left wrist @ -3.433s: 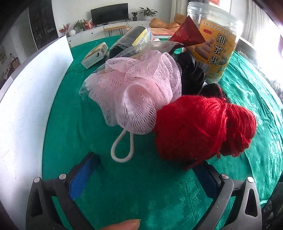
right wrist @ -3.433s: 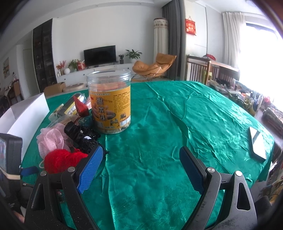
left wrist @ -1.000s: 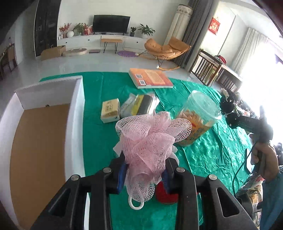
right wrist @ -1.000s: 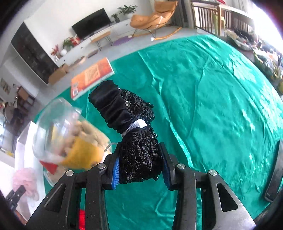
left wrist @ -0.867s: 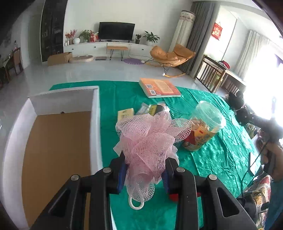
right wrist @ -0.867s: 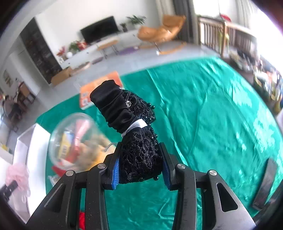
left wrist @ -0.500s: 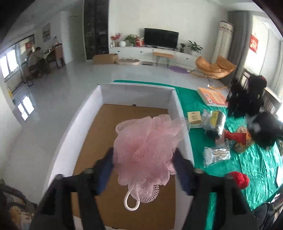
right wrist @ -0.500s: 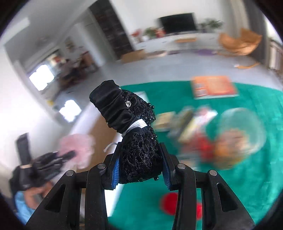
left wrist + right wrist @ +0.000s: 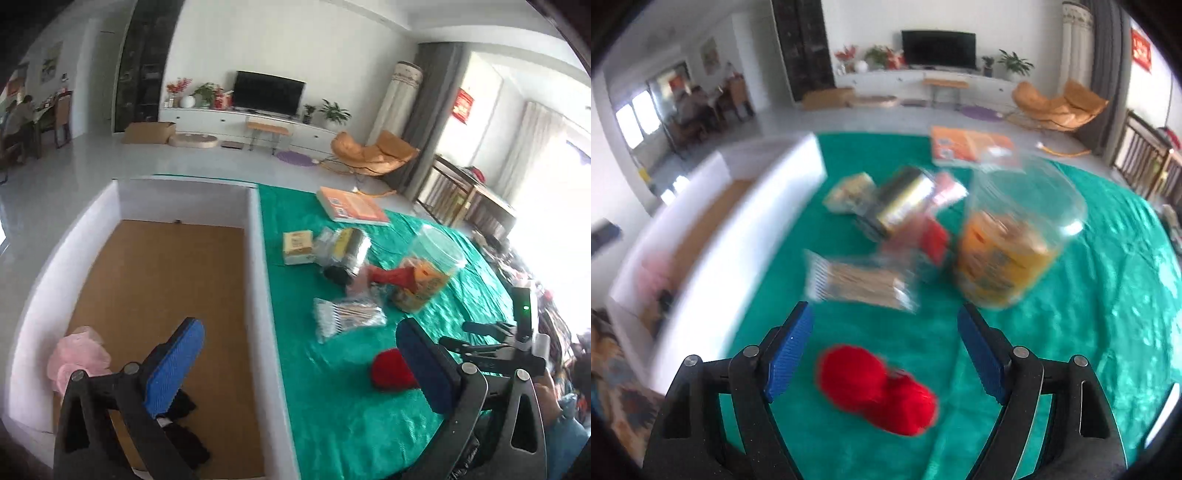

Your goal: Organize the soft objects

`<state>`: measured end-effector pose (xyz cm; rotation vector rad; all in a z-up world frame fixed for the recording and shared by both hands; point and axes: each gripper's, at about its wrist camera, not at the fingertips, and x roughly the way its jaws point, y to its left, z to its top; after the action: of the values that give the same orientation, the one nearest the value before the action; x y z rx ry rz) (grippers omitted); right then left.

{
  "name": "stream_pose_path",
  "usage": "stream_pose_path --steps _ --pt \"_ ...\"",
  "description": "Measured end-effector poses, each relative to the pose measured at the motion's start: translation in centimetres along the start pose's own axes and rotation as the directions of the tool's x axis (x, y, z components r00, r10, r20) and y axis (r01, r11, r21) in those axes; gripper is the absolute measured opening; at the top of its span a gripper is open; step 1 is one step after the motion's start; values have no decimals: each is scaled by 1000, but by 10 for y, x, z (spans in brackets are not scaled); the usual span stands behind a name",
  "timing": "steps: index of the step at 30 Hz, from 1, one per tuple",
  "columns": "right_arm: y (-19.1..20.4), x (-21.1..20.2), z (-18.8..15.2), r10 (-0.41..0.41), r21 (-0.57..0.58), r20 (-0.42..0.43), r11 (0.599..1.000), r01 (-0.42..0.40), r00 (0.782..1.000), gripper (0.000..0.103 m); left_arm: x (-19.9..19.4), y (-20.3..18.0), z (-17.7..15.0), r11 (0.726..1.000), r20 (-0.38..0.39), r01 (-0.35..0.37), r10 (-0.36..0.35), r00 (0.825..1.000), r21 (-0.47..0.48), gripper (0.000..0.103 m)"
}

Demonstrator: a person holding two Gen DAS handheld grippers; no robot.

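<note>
The pink mesh sponge [image 9: 79,360] lies in the near left corner of the white box [image 9: 258,258]. The black lace scrunchies [image 9: 183,424] lie in the box too, partly hidden behind my left finger. My left gripper [image 9: 295,365] is open and empty above the box's right wall. The red yarn ball [image 9: 875,384] lies on the green cloth, between the jaws of my right gripper [image 9: 884,350], which is open and empty above it. The yarn also shows in the left wrist view [image 9: 391,369].
A clear snack jar [image 9: 1012,236], a bag of sticks [image 9: 860,284], a red packet [image 9: 391,275], a small carton [image 9: 297,247], foil packs [image 9: 347,247] and an orange book [image 9: 351,210] sit on the green table [image 9: 1108,295]. The right wrist view is blurred.
Both grippers have opened: the pink sponge and the black scrunchies now lie in the box. My right gripper has swung back over the table above the red yarn.
</note>
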<state>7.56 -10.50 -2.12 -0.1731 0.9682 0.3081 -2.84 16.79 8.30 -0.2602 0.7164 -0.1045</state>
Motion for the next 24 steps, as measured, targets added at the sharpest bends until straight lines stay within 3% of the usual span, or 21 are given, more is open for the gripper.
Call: stream_pose_path --steps 2,5,7,10,13,16,19,24 --pt "-33 8 -28 16 68 -35 998 -13 999 83 9 -28 -14 996 -47 75 -72 996 54 103" --pt "-74 11 -61 11 232 -13 973 -8 1000 83 34 -72 -41 979 -150 151 -131 980 137 103" --pt "-96 18 -71 -16 377 -2 926 16 1000 83 54 -94 -63 971 -201 145 -106 974 190 103" --pt "-117 25 -88 -33 529 22 848 16 999 83 97 -114 -96 957 -241 67 3 970 282 103" --pt "-109 8 -91 -56 528 73 849 9 996 83 132 -116 -117 939 -263 -14 111 958 344 103" --pt "-107 -8 -97 -60 507 138 862 -19 989 83 148 -110 -126 937 -279 -39 143 950 346 103" --pt "-111 -8 -94 -61 504 144 863 -20 988 83 160 -109 -133 925 -296 -58 178 938 375 103" --pt "-104 6 -83 -71 468 119 883 7 990 83 165 -102 -139 942 -316 -34 146 937 334 103"
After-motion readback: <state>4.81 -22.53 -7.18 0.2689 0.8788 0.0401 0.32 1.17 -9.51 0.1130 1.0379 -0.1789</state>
